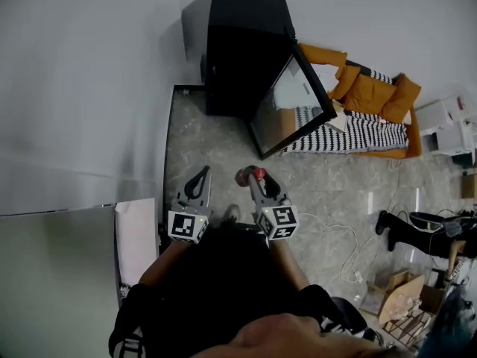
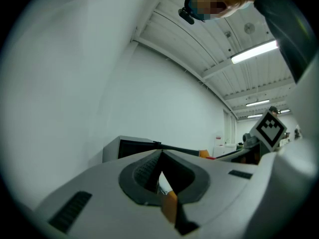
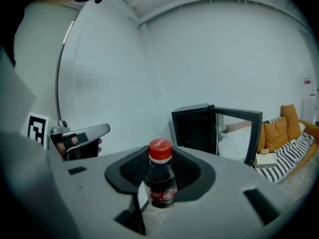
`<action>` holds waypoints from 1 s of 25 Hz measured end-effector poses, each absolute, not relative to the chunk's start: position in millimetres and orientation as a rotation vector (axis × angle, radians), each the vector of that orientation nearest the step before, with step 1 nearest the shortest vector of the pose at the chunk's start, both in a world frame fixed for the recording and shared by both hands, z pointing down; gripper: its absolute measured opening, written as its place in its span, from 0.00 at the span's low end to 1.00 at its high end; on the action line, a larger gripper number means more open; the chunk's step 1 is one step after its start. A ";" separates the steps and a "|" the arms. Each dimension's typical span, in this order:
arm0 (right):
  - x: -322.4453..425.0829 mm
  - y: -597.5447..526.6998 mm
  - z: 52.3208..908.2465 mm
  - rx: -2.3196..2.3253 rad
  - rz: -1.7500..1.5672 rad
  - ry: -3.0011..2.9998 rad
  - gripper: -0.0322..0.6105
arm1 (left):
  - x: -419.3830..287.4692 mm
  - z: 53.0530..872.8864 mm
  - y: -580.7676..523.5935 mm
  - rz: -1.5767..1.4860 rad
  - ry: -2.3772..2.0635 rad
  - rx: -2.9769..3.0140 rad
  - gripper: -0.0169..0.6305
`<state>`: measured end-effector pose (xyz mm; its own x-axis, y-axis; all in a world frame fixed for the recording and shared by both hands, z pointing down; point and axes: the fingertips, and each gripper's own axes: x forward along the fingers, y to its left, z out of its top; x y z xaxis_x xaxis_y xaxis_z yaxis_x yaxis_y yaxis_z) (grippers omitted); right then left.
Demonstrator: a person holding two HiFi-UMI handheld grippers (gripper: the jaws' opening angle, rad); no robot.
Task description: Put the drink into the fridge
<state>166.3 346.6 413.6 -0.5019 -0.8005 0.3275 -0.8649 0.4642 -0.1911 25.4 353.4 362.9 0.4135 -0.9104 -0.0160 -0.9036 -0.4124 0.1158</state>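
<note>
A small cola bottle (image 3: 160,180) with a red cap (image 3: 160,150) stands upright between the jaws of my right gripper (image 3: 159,168), which is shut on it. In the head view the bottle (image 1: 250,176) is held well above the marble floor at the right gripper (image 1: 255,179). Ahead stands the black mini fridge (image 1: 242,51), its glass door (image 1: 291,107) swung open to the right. The fridge (image 3: 194,128) shows a dark inside. My left gripper (image 1: 199,174) hovers beside the right one, its jaws (image 2: 160,156) shut with nothing between them.
An orange sofa (image 1: 373,92) with a striped blanket (image 1: 350,133) lies right of the fridge. White cables (image 1: 335,233), cardboard boxes (image 1: 402,289) and white boxes (image 1: 447,121) sit on the floor at right. A white wall (image 1: 82,88) runs along the left, with a grey cabinet (image 1: 52,274) below it.
</note>
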 end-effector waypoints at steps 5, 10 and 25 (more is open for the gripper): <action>160.0 345.9 410.4 1.466 0.495 -2.517 0.25 | 15.8 352.9 352.7 -0.103 -1.662 2.558 0.03; 147.0 342.3 408.0 1.476 0.470 -2.514 0.25 | 0.2 353.6 350.0 -0.112 -1.658 2.561 0.03; 106.2 332.6 406.4 1.565 0.486 -2.497 0.25 | -36.1 367.9 343.4 -0.096 -1.551 2.636 0.03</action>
<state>106.2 332.6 406.4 -0.4425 -0.8457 0.2983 -0.8959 0.4018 -0.1897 -36.1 343.4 367.9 0.4850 -0.8744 -0.0126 -0.8693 -0.4836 0.1022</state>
